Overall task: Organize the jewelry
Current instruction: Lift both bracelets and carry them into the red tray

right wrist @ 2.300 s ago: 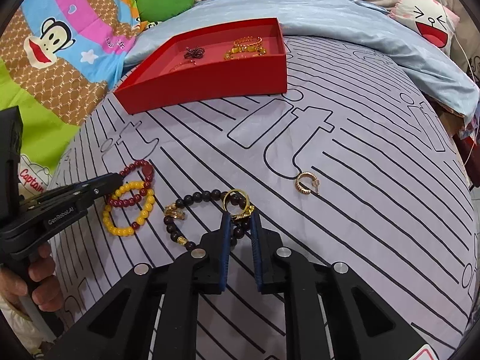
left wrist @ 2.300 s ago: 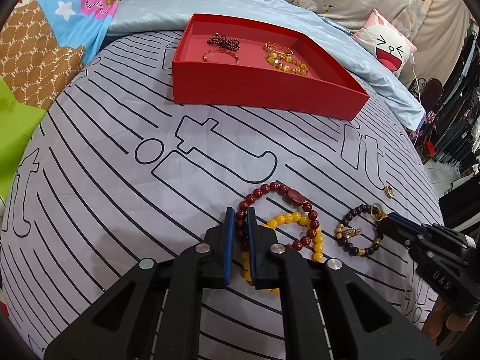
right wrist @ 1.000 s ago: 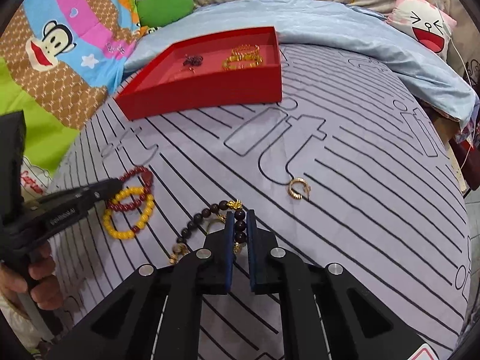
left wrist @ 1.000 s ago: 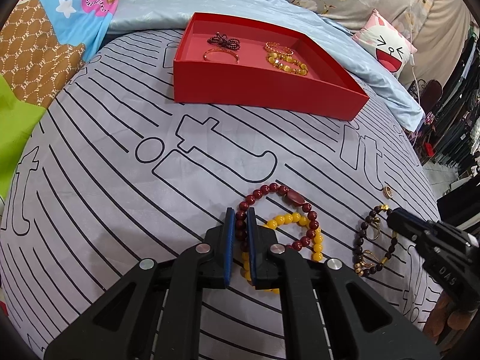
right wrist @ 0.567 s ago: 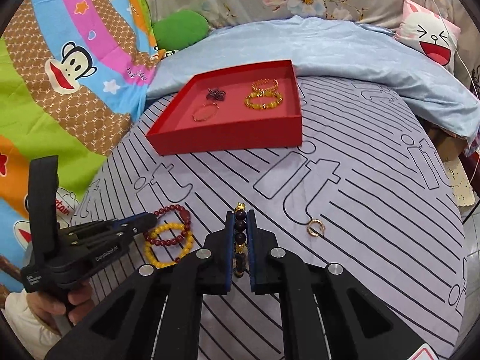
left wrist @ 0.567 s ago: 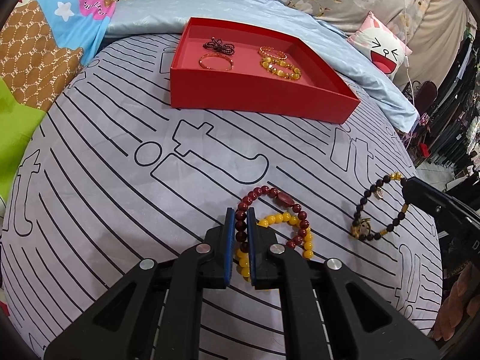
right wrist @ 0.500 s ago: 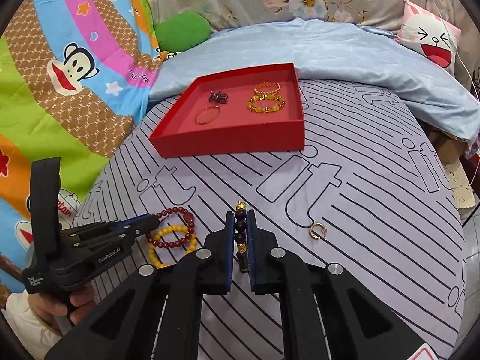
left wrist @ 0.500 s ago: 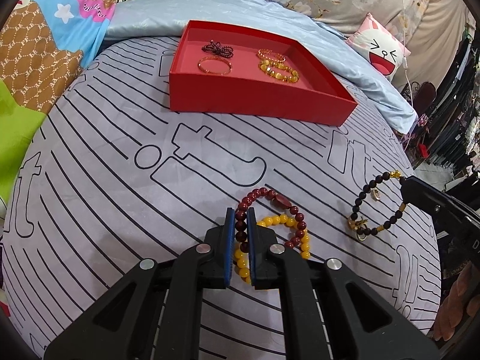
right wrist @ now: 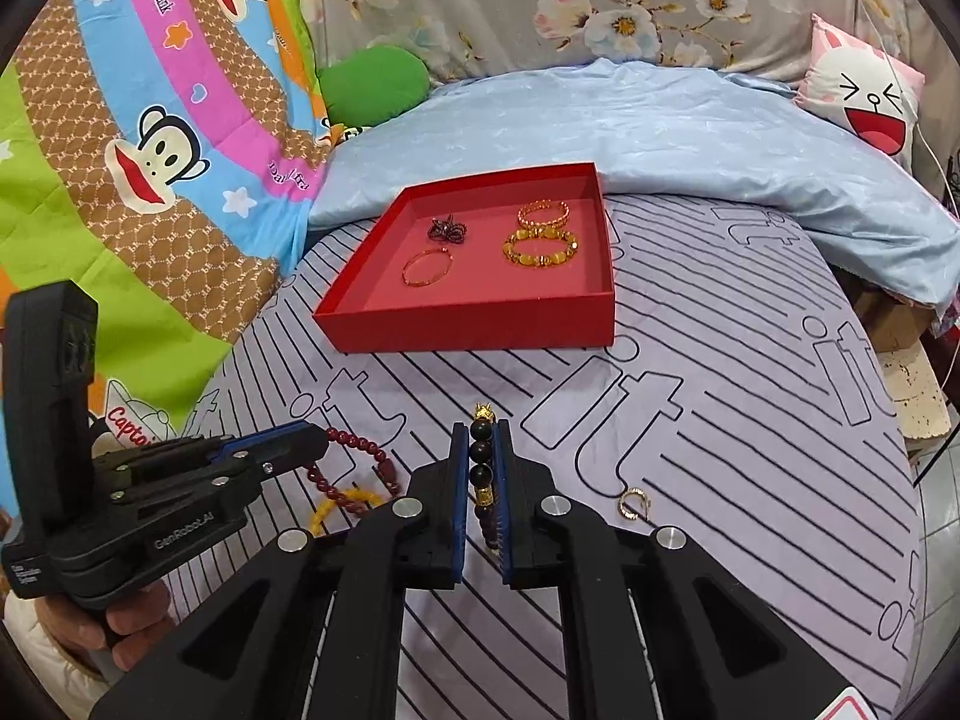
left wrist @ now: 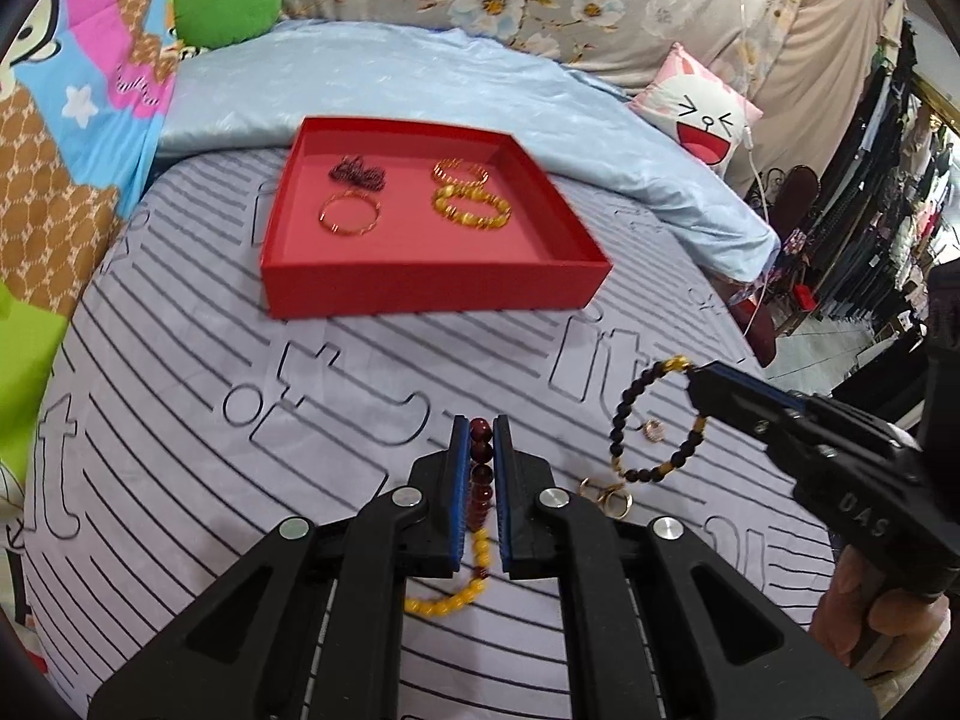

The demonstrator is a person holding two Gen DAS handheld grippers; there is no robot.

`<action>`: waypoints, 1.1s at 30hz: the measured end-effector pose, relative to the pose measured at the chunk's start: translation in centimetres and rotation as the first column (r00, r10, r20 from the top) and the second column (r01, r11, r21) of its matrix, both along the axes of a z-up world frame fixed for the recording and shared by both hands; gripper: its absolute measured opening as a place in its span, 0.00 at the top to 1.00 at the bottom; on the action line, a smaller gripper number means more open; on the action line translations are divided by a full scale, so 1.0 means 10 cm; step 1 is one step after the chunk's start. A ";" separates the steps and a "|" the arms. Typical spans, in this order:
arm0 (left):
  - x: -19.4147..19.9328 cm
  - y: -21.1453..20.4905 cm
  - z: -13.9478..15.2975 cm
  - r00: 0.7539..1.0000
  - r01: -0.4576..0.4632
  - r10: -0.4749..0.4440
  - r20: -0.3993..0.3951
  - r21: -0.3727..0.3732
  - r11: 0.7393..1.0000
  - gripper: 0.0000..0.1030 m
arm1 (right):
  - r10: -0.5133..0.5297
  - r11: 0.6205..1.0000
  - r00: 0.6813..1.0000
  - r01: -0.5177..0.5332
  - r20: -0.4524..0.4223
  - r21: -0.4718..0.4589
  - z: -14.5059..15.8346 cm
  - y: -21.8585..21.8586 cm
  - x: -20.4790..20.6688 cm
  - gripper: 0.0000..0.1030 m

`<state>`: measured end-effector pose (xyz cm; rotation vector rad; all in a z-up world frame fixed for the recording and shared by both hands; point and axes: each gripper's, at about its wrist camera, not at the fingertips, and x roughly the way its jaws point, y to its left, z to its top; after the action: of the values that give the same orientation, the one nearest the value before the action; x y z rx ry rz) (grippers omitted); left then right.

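1. The bed (right wrist: 750, 432) is covered by a grey sheet printed with black stripes and outlined letters; a pale blue blanket (right wrist: 660, 120) is bunched along its far side.
2. A cartoon monkey quilt (right wrist: 150, 138) lies to the left, with a green cushion (right wrist: 375, 84) at its far end and a white laughing-face pillow (right wrist: 864, 96) at the far right.
3. The red tray (left wrist: 432, 288) sits on the sheet ahead of both grippers, its near wall facing them.
4. Inside the tray lie four pieces, each apart from the next: a thin gold bangle (left wrist: 349, 217), a dark knotted piece (left wrist: 359, 173), an amber bead bracelet (left wrist: 471, 207) and a smaller orange one (left wrist: 461, 169) behind it.
5. The left gripper (left wrist: 480, 468) is clenched on a dark red bead bracelet (left wrist: 480, 456); a yellow bead bracelet (left wrist: 456, 594) hangs looped with it below the jaws, raised off the sheet.
6. The right gripper (right wrist: 480, 468) is clamped on a black bead bracelet (right wrist: 480, 456), whose gold charm (right wrist: 483, 413) pokes out past the fingertips.
7. In the left view that black bracelet (left wrist: 648, 420) dangles as an open loop from the right gripper's tip, a gold ring-shaped charm at its bottom.
8. A hand (right wrist: 126, 618) grips the left gripper's handle at the lower left of the right view.
9. A small gold ring (right wrist: 634, 503) lies alone on the sheet, right of the right gripper.
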<state>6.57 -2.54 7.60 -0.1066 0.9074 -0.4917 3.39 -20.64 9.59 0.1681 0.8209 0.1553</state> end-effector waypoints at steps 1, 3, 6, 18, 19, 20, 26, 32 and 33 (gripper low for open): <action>0.02 -0.01 0.05 1.000 0.004 -0.004 0.009 -0.002 1.000 0.93 | -0.002 1.000 1.000 0.002 0.007 -0.003 0.03 -0.01 0.03 0.93; 0.07 -0.04 0.16 0.999 0.010 -0.009 0.030 -0.009 1.000 0.93 | -0.006 1.000 1.000 0.006 0.021 -0.007 0.09 -0.04 0.08 0.93; 0.19 -0.06 0.30 0.998 0.016 -0.015 0.061 -0.026 1.000 0.93 | -0.011 1.000 0.999 0.012 0.042 -0.011 0.18 -0.08 0.22 0.93; 0.99 -0.09 0.69 0.990 -0.004 0.019 0.141 -0.107 0.994 0.93 | 0.012 1.000 0.994 -0.012 0.112 0.005 0.50 -0.04 1.18 0.93; 1.05 -0.08 0.68 0.990 -0.005 0.022 0.139 -0.121 0.993 0.93 | 0.012 1.000 0.994 -0.013 0.113 0.015 0.50 -0.03 1.25 0.93; 1.13 -0.08 0.67 0.991 -0.007 0.025 0.133 -0.138 0.990 0.93 | 0.012 0.999 0.994 -0.015 0.113 0.028 0.51 -0.02 1.35 0.93; 1.52 -0.08 0.36 0.998 -0.028 0.038 0.049 -0.173 0.985 0.93 | 0.018 0.994 0.999 -0.023 0.048 0.111 0.24 0.02 1.71 0.93; 1.70 -0.05 -0.13 0.997 -0.067 0.065 -0.029 -0.098 0.993 0.93 | -0.001 0.995 0.998 0.007 -0.065 0.098 -0.26 -0.01 1.91 0.93; 1.70 -0.05 -0.19 0.997 -0.072 0.070 -0.030 -0.074 0.995 0.93 | -0.005 0.996 0.997 0.012 -0.073 0.091 -0.31 -0.03 1.92 0.93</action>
<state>23.57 -3.04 5.70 -0.2136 0.9088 -0.4596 22.57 -20.89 6.50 0.2641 0.8864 0.1796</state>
